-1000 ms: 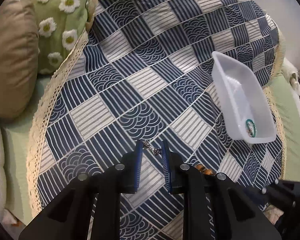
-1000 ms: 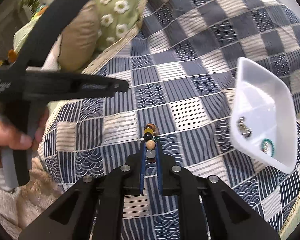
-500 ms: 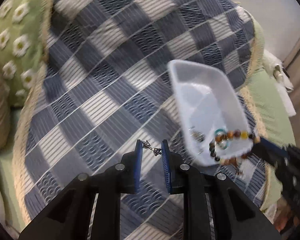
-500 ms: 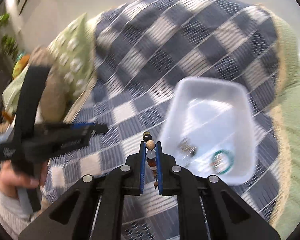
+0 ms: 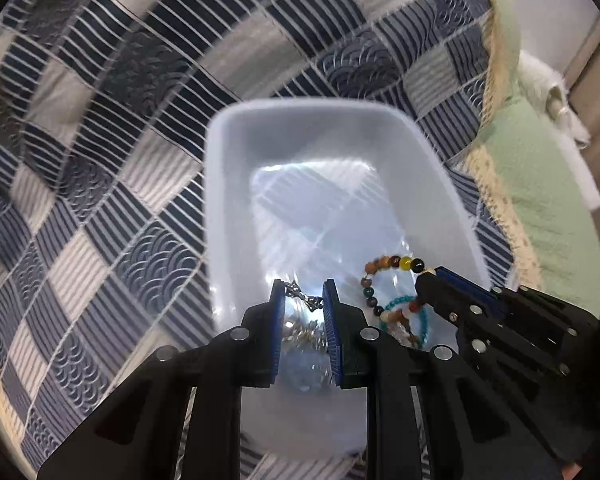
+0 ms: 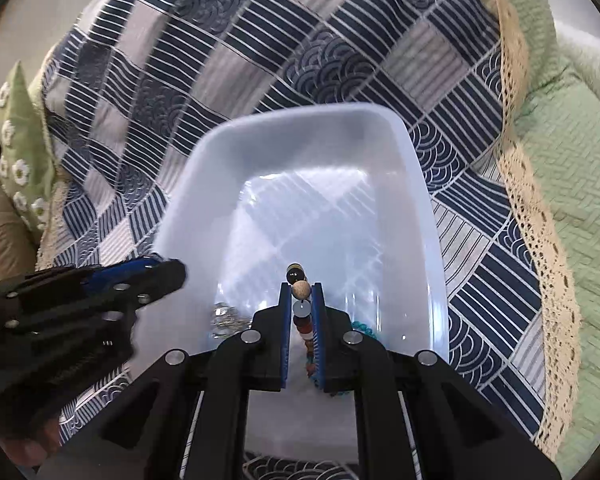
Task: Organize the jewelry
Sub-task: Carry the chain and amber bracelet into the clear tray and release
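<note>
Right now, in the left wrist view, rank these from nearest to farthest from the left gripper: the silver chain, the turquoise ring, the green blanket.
1. silver chain: pinched between the tips of the left gripper.
2. turquoise ring: just right of the gripper, inside the white tray.
3. green blanket: far right, beyond the tray and the patchwork cloth's lace edge.

a blue and white patchwork cloth (image 6: pixel 260 40) with a lace edge (image 6: pixel 540 280) covers the surface. beside it lies green bedding (image 6: pixel 572 160). a green daisy cushion (image 6: pixel 16 152) is at the left.

- The left wrist camera is looking steeply down, close over the white tray (image 5: pixel 236 184).
- The right wrist camera is looking down likewise; both are sharing this tray and the checked cloth (image 6: pixel 260 40).
</note>
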Demonstrator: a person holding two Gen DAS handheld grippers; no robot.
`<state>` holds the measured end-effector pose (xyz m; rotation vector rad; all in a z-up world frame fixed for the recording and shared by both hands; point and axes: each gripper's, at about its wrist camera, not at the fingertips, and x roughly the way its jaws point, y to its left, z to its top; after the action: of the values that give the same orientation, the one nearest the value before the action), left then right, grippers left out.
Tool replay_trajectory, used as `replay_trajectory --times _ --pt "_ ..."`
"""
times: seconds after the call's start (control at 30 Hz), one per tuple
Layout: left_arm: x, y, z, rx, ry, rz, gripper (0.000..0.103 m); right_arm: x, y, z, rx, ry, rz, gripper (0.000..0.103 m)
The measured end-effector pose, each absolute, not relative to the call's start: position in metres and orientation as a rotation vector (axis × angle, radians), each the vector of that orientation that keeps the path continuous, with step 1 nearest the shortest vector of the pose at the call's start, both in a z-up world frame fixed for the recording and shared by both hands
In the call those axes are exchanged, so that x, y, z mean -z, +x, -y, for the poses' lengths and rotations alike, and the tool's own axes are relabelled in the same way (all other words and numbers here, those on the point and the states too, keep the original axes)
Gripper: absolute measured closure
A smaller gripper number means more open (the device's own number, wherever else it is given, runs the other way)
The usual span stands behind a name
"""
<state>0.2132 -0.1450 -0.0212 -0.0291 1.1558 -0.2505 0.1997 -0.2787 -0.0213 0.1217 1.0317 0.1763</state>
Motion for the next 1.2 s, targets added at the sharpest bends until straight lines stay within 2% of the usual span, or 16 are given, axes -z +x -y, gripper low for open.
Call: replay_trajectory --times 0.27,0.6,0.67,0.73,0.87,0.93,1.0,1.07,1.13,1.17,1.2 --pt "0.056 0.23 0.147 0.227 -0.015 -1.212 0.085 0.04 0.207 0.279 -0.161 0.127 -1.057 0.092" --pt "0.057 0.229 0.153 0.235 -0.021 -1.207 0.083 0.034 0.201 0.282 -0.16 0.14 -1.066 0.092" --pt "0.053 0.226 0.152 0.237 -0.028 -1.205 0.081 0.033 0.201 0.282 -0.162 0.138 -1.07 0.091" --pt "0.045 0.222 0.147 0.237 -0.042 -1.192 0.074 0.031 0.201 0.283 -0.165 0.146 -1.066 0.091" --pt "0.028 0.215 0.141 0.248 -0.066 -1.158 0.072 0.023 0.195 0.285 -0.166 0.151 -1.046 0.091" --pt "0.017 0.21 0.136 0.258 -0.088 -1.136 0.066 0.017 0.192 0.285 -0.165 0.144 -1.037 0.091" --pt "0.009 0.206 0.133 0.268 -0.099 -1.12 0.063 0.01 0.187 0.284 -0.161 0.127 -1.022 0.085" --pt "-0.002 0.199 0.132 0.269 -0.098 -1.098 0.061 0.003 0.18 0.282 -0.147 0.104 -1.0 0.056" --pt "-0.01 0.191 0.13 0.267 -0.093 -1.083 0.055 -0.006 0.17 0.279 -0.134 0.073 -0.968 0.046" --pt "-0.014 0.185 0.129 0.26 -0.088 -1.072 0.052 -0.009 0.166 0.278 -0.135 0.061 -0.961 0.046" --pt "-0.017 0.181 0.13 0.251 -0.077 -1.063 0.045 -0.012 0.161 0.277 -0.14 0.056 -0.952 0.045"
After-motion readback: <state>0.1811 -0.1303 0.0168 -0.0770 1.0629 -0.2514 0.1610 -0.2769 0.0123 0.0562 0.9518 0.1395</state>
